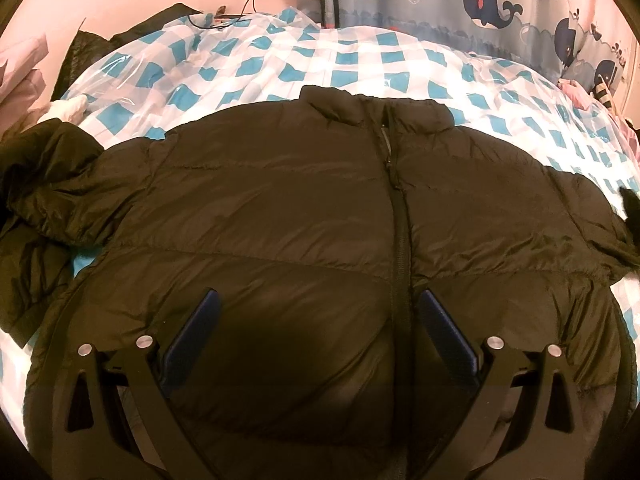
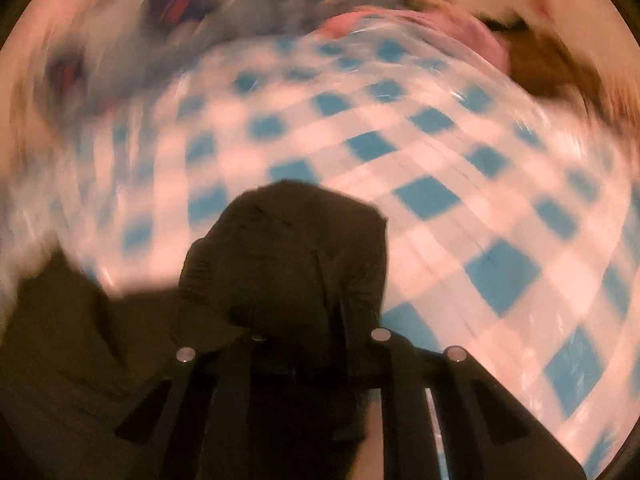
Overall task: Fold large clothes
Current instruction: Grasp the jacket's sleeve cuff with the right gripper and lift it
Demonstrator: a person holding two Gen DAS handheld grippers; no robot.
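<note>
The left gripper hangs over the lower front of the black puffer jacket, its two blue-padded fingers spread wide with nothing between them but the quilted fabric below; whether the tips rest on the cloth I cannot tell. The jacket lies face up and zipped on the bed, collar toward the far side, its body spread flat across the blue-and-white checked sheet, which is covered by clear plastic film. One sleeve lies bunched at the left edge of the left wrist view.

In the right wrist view, heavily blurred, the right gripper has its fingers drawn nearly together, clenched on a bunched end of the jacket's dark fabric, likely a sleeve end, which bulges up past the fingertips above the checked sheet.

Beyond the bed hangs a whale-patterned curtain.
</note>
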